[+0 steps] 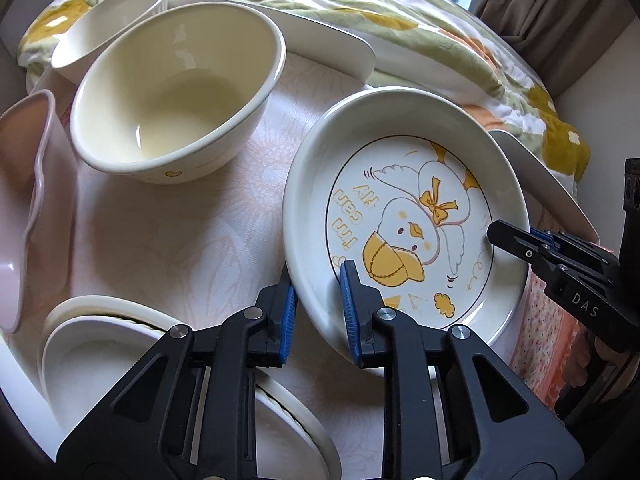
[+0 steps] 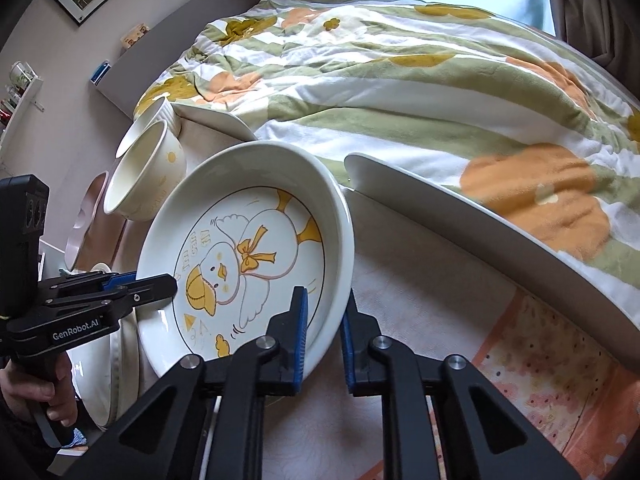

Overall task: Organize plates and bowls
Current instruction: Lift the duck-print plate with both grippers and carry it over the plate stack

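Duck plate [image 1: 404,216] tilted, just right of cream bowl [image 1: 176,92]. Left gripper [image 1: 316,316] clamped on plate's near rim; right gripper [image 2: 324,334] clamped on opposite rim.

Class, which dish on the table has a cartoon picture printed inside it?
The duck plate, gripped by both tools; the bowls beside it are plain inside.

My left gripper [image 1: 318,312] and right gripper [image 2: 324,336] are black with blue pads and silver screws; one reads "GenRobot.AI", one "DAS".
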{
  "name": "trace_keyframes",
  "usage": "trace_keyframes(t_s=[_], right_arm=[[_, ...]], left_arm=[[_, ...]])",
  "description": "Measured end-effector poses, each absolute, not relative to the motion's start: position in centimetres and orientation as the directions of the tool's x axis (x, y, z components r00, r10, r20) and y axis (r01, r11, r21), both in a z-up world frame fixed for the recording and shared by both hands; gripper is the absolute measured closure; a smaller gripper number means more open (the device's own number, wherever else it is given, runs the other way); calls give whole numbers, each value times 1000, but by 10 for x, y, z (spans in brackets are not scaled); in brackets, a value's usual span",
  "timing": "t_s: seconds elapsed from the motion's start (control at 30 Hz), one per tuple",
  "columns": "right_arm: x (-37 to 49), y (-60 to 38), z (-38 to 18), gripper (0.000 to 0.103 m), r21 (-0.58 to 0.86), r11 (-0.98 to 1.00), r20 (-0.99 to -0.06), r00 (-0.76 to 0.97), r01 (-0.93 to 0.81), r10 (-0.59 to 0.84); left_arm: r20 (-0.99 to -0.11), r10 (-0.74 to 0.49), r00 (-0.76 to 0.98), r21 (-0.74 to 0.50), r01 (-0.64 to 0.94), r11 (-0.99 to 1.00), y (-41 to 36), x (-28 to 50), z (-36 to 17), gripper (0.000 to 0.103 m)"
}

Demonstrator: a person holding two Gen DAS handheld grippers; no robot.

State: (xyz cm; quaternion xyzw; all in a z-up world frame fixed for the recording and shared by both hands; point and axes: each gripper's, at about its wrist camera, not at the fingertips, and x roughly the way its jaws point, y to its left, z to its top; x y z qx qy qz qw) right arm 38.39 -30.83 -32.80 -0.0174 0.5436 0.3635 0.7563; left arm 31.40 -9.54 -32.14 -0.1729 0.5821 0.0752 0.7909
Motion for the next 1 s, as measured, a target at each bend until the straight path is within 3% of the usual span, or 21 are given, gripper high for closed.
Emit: trace_keyframes(t_s=[0.37,0.57,1.0], right_arm=[[375,-315,-307,89,339,761,-820,223,-553,527],[354,-320,-268,89,304,781,-785,321,-546,529],[235,-292,-191,89,261,879,-722,524,-399,452]], left_arm=[[-930,-89,358,-193,-267,944,-100,303,-296,85],[-893,-108,437,-222,-218,951,-93,285,-253,86],[-833,-222,507,-271,-24,962,-39,205,-187,88]])
